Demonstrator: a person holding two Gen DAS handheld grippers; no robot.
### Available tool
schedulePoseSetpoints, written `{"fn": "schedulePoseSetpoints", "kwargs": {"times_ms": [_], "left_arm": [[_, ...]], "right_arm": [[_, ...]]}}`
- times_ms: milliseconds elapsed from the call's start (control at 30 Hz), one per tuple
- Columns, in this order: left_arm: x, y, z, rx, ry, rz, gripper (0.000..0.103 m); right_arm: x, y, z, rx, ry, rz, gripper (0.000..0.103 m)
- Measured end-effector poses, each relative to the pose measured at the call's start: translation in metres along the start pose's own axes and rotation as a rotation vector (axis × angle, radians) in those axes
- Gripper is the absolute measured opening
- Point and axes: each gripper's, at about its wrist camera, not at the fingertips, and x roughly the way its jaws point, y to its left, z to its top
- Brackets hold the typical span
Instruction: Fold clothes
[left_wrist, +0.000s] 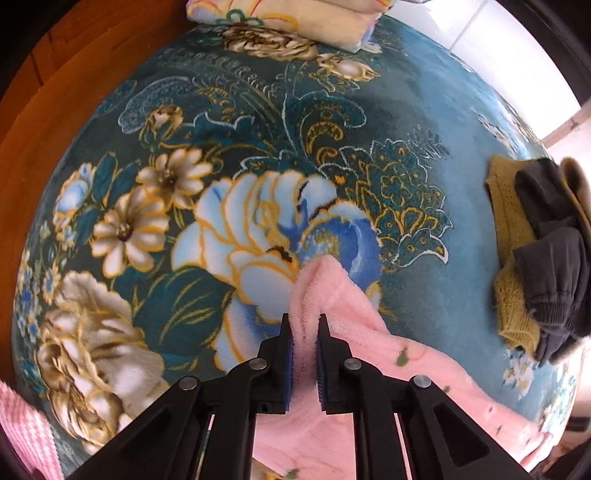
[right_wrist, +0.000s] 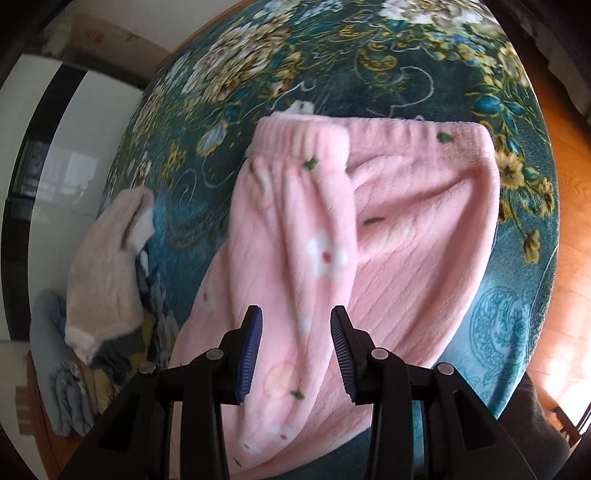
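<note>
The black left gripper is clamped on a bunched fold of the pink fleece pyjama trousers with small flowers and green leaves; because the plush pile is thick and slippery, I judge the pinch could slide off or catch only one layer, skewing the fold. The black right gripper hovers with jaws apart above a trouser leg, gripping nothing. The trousers lie spread on the teal floral blanket, one side doubled over toward the elastic waistband farthest away
</note>
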Motion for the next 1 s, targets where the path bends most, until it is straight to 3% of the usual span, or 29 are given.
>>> {"fn": "schedulePoseSetpoints", "kwargs": {"times_ms": [33,167,200,400,433,467,500,600,833,933,1000], "left_arm": [[0.000,0.001,-0.001,-0.011,0.013,0.000,0.015],[-0.011,0.007,-0.009,-0.020,0.017,0.043,0.048],[-0.016,0.010,-0.013,-0.028,0.006,0.053,0.051],[-0.035,0.030,-0.049,-0.179,0.002,-0.010,0.052],[-0.033,0.027,-0.057,-0.185,0.015,-0.021,0.052],[-0.031,0.024,-0.064,-0.191,0.028,-0.032,0.052],[-0.029,0.021,-0.072,-0.197,0.041,-0.043,0.052],[-0.021,0.001,-0.088,-0.169,0.083,-0.081,0.052],[-0.021,-0.039,-0.104,-0.060,0.124,-0.126,0.052],[-0.020,-0.045,-0.106,-0.048,0.138,-0.118,0.052],[-0.017,-0.046,-0.108,-0.055,0.155,-0.111,0.052]], "right_arm": [[0.004,-0.005,0.008,0.031,0.007,0.009,0.039],[0.020,-0.017,0.029,0.097,0.006,-0.008,0.039],[0.023,-0.020,0.033,0.111,0.004,-0.012,0.039],[0.031,-0.035,0.047,0.176,0.004,0.014,0.039],[0.030,-0.034,0.048,0.180,0.003,0.028,0.033],[0.027,-0.031,0.049,0.167,0.001,0.038,0.012],[0.024,-0.028,0.050,0.154,-0.002,0.048,0.005],[0.006,-0.013,0.054,0.085,-0.034,0.086,0.004],[-0.100,-0.008,0.046,-0.087,-0.253,0.231,0.004],[-0.086,-0.051,0.048,-0.009,-0.217,0.150,0.004],[-0.051,-0.092,0.048,0.117,-0.123,0.064,0.004]]}}
